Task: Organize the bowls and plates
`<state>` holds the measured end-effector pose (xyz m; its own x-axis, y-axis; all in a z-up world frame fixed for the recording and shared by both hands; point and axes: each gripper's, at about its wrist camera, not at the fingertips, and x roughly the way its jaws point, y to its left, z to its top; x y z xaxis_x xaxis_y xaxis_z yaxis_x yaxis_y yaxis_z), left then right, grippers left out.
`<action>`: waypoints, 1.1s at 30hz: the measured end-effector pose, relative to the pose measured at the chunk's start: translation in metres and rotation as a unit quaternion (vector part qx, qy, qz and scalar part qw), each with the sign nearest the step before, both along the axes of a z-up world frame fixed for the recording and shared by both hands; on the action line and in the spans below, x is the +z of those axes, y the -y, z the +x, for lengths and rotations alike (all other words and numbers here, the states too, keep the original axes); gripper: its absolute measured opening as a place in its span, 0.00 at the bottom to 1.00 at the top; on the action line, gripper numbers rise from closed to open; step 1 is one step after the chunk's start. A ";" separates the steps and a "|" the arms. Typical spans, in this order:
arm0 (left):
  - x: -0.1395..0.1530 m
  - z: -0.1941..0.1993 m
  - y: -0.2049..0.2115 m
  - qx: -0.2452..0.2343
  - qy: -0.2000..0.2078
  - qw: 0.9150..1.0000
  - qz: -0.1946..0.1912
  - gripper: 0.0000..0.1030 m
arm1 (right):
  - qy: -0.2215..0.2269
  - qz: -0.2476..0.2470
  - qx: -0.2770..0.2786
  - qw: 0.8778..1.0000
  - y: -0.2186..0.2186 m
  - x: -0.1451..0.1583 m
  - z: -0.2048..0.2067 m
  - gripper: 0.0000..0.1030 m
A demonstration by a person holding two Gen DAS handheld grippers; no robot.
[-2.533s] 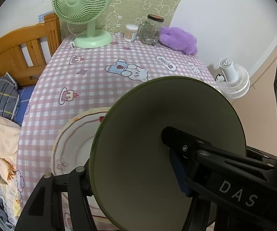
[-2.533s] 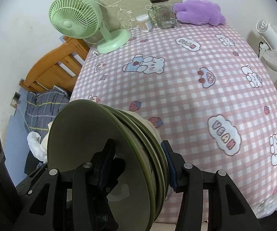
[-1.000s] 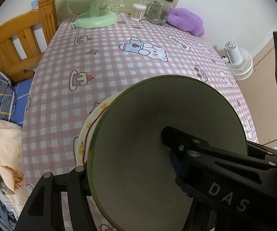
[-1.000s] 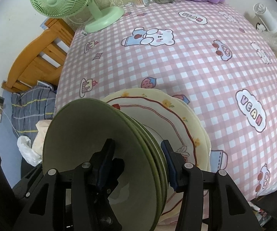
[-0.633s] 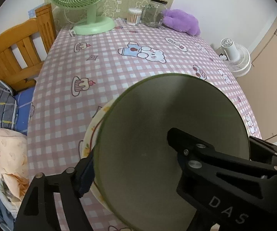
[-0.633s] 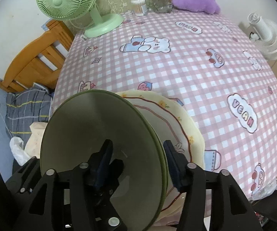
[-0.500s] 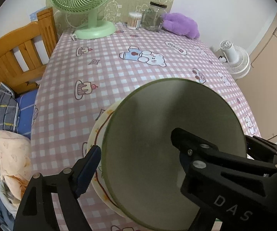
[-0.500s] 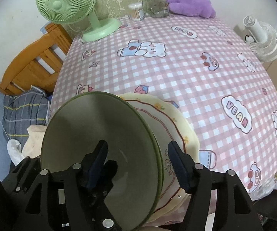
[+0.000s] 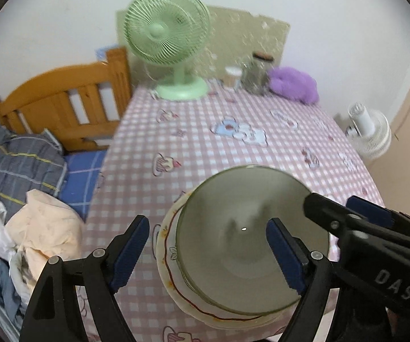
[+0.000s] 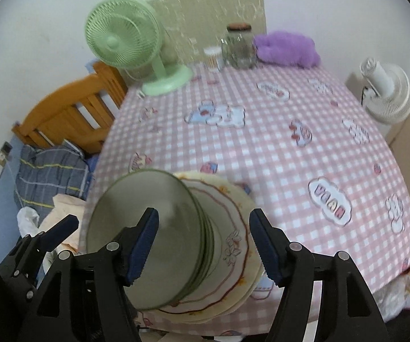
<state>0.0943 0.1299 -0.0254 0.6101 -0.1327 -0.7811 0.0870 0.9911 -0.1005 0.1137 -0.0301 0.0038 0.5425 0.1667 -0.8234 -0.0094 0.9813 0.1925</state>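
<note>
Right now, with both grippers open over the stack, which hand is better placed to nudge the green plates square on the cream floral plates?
Left, probably. The left gripper straddles the stacked green plates' near-left rim, while the right gripper sits over the cream floral plates, so a rightward nudge looks shorter from the left.

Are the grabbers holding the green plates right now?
No. Both grippers are open and hold nothing. The green plates sit stacked on the cream plates, free of the fingers.
</note>
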 end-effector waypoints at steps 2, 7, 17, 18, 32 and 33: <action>0.006 -0.010 0.002 0.020 0.019 1.000 -0.003 0.83 | 0.022 0.003 0.016 1.000 0.006 0.009 -0.008 0.67; 0.017 -0.035 0.015 0.055 0.055 0.997 -0.007 0.86 | 0.069 -0.008 0.030 0.997 0.029 0.024 -0.030 0.72; 0.010 -0.092 0.050 0.056 0.113 0.992 0.016 1.00 | 0.128 -0.038 0.017 0.991 0.080 0.018 -0.080 0.80; 0.008 -0.097 0.053 0.052 0.116 0.992 0.018 1.00 | 0.130 -0.040 0.015 0.991 0.084 0.015 -0.085 0.80; -0.032 -0.135 0.083 0.048 0.139 0.989 0.010 1.00 | 0.176 -0.079 -0.004 0.981 0.125 -0.019 -0.140 0.80; -0.034 -0.137 0.083 0.052 0.139 0.989 0.007 1.00 | 0.178 -0.082 -0.006 0.981 0.128 -0.021 -0.142 0.81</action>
<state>-0.0430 0.0470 -0.0592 0.8114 -0.0477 -0.5825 0.0063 0.9973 -0.0729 -0.0285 -0.1576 -0.0170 0.8016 0.0407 -0.5965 -0.0362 0.9992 0.0195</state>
